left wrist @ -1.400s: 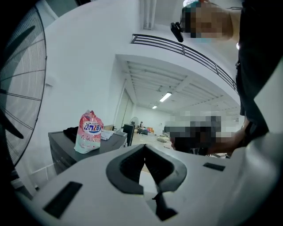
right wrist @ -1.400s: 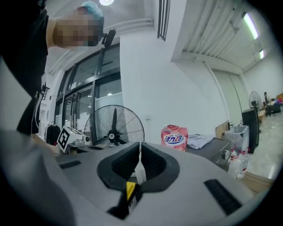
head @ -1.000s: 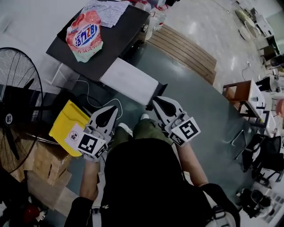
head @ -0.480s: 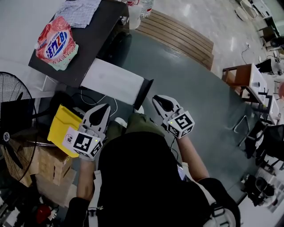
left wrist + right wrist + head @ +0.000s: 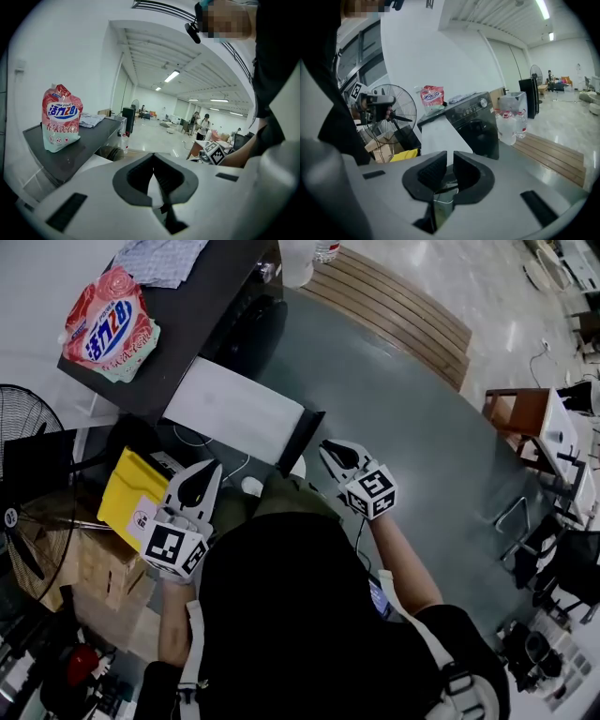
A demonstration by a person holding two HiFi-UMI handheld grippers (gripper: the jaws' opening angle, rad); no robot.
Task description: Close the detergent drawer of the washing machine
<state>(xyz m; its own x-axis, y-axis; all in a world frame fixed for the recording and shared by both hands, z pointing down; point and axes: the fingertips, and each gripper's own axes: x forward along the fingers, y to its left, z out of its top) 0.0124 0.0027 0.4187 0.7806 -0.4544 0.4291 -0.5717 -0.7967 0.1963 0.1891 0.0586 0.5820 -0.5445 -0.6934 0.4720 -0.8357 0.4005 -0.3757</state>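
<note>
The dark washing machine (image 5: 192,329) stands ahead at the upper left, and a pink detergent bag (image 5: 111,322) lies on its top. In the right gripper view the machine (image 5: 476,124) shows its control panel and round door; I cannot make out the detergent drawer. A white-topped unit (image 5: 234,409) sits between me and the machine. My left gripper (image 5: 208,465) is held low by my knee, shut and empty. The right gripper (image 5: 323,446) is level with it, also shut and holding nothing. Neither touches the machine. The left gripper view shows the bag (image 5: 61,124) on the dark top.
A standing fan (image 5: 19,484), a yellow case (image 5: 136,498) and cardboard boxes (image 5: 84,568) crowd the left. A slatted wooden platform (image 5: 394,306) with water bottles (image 5: 323,249) lies beyond the machine. Desks and chairs (image 5: 525,418) stand to the right on grey floor.
The head view has swung, so the machine and bag now sit further left. Both grippers stay shut and have drawn slightly closer to my body.
</note>
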